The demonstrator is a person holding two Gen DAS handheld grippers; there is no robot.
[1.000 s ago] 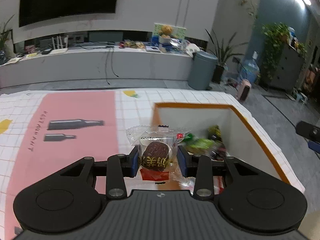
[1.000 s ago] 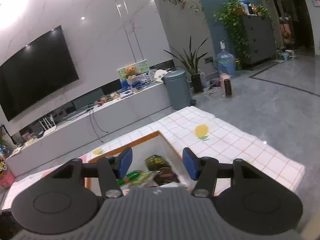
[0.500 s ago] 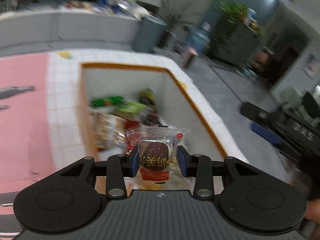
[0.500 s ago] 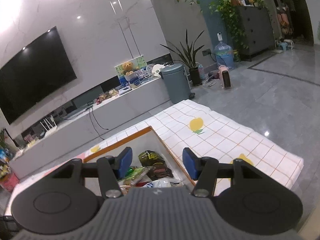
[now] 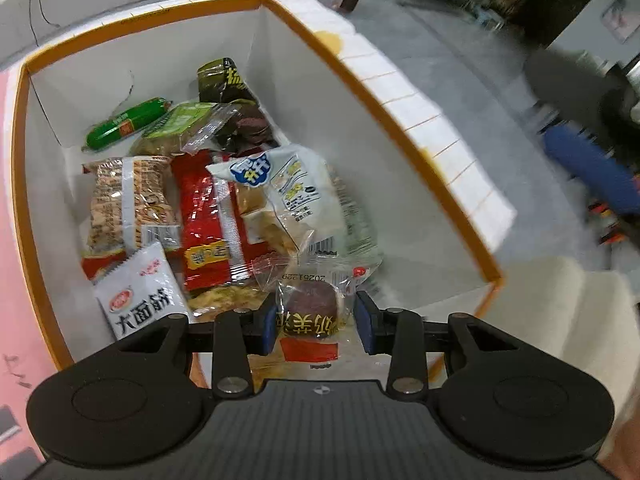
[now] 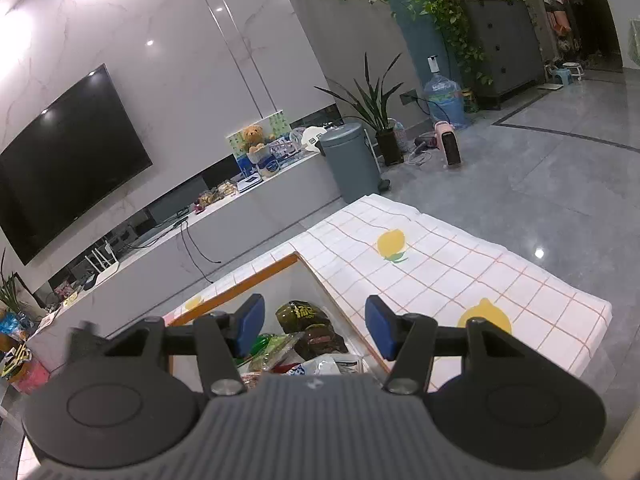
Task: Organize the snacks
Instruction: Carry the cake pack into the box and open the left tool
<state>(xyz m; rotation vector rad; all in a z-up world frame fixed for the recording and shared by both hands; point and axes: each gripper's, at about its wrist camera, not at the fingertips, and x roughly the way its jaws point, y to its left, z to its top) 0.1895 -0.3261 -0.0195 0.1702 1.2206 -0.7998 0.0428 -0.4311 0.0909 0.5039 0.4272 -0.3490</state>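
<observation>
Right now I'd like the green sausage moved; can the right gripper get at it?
Probably yes: the right gripper is open and empty above the box, and the green sausage lies uncovered on top.

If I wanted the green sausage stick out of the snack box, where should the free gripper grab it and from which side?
Grip the green sausage stick across its middle, coming straight down from above. It lies flat and slanted near the far wall of the box, its top bare and only its right end by other packets, so turn the open right gripper crosswise to it.
</observation>
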